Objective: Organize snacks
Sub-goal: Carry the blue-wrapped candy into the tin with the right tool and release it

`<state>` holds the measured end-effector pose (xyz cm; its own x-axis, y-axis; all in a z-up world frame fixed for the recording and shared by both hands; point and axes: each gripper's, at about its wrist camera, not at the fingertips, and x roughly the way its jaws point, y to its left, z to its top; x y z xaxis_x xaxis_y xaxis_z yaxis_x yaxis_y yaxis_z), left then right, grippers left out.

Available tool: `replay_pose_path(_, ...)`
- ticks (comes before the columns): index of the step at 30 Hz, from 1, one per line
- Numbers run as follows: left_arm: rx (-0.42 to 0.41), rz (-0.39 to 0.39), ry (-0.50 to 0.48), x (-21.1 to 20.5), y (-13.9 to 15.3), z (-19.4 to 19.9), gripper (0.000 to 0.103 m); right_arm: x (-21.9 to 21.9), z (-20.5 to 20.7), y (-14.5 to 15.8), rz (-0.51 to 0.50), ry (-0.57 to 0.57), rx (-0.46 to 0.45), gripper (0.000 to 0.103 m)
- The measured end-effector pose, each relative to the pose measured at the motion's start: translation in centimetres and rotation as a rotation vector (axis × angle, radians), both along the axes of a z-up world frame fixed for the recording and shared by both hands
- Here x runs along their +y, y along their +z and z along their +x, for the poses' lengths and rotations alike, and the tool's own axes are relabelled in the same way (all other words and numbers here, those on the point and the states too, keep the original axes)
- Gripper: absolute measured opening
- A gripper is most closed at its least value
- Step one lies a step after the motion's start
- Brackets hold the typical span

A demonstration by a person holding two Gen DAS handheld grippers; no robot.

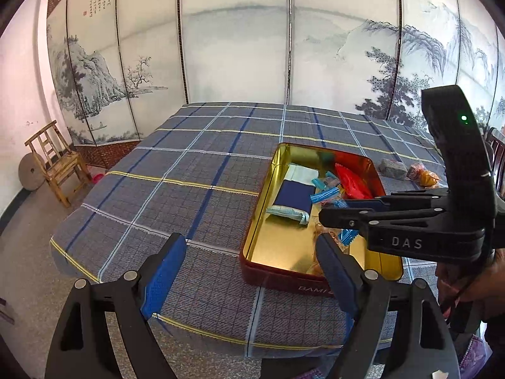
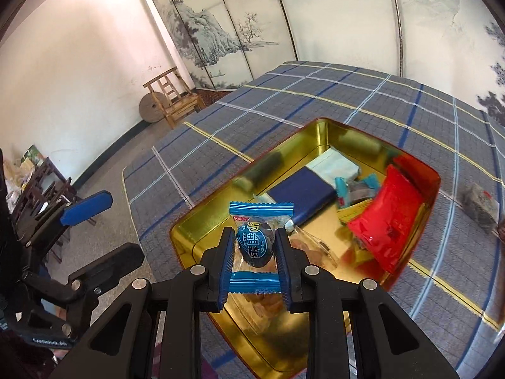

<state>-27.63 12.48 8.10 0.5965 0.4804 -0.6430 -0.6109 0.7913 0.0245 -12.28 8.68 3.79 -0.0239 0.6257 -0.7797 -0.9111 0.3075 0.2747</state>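
Observation:
A red tin with a gold inside (image 1: 252, 249) (image 2: 186, 237) stands on the plaid tablecloth. It holds a navy and pale packet (image 1: 292, 197) (image 2: 303, 194), a red packet (image 1: 355, 181) (image 2: 386, 224), small blue-wrapped sweets (image 1: 325, 194) and clear-wrapped snacks. My right gripper (image 2: 255, 241) (image 1: 334, 211) is shut on a blue-wrapped snack (image 2: 255, 243) and holds it above the tin's near half. My left gripper (image 1: 249, 274) is open and empty, at the tin's near left corner.
On the cloth beyond the tin lie a grey wrapped block (image 1: 393, 167) (image 2: 479, 205) and an orange wrapped snack (image 1: 424, 175). A painted folding screen (image 1: 233, 38) stands behind the table. A wooden chair (image 1: 56, 161) and a round stone stand at far left.

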Motion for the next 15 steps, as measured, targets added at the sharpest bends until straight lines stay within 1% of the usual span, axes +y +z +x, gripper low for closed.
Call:
replay_pose_path(2,0.011,0.011,0.004,0.2,-0.1,-0.2,0.081,0.9,-0.2,-0.6,-0.019,0.007,0.007,0.027)
replay_pose_path(6,0.019,-0.005,0.016,0.8,-0.7,-0.5,0.081,2.3,-0.9,-1.6,-0.054,0.025,0.008,0.027)
replay_pose_path(9,0.020,-0.016,0.023,1.2,-1.0,-0.7,0.081,2.8,-1.1,-2.1,-0.076,0.026,0.011,0.027)
replay_pose_path(15,0.030,-0.007,0.036,1.6,-1.5,-1.1,0.082,3.8,-1.2,-2.7,-0.099,0.025,0.014,0.027)
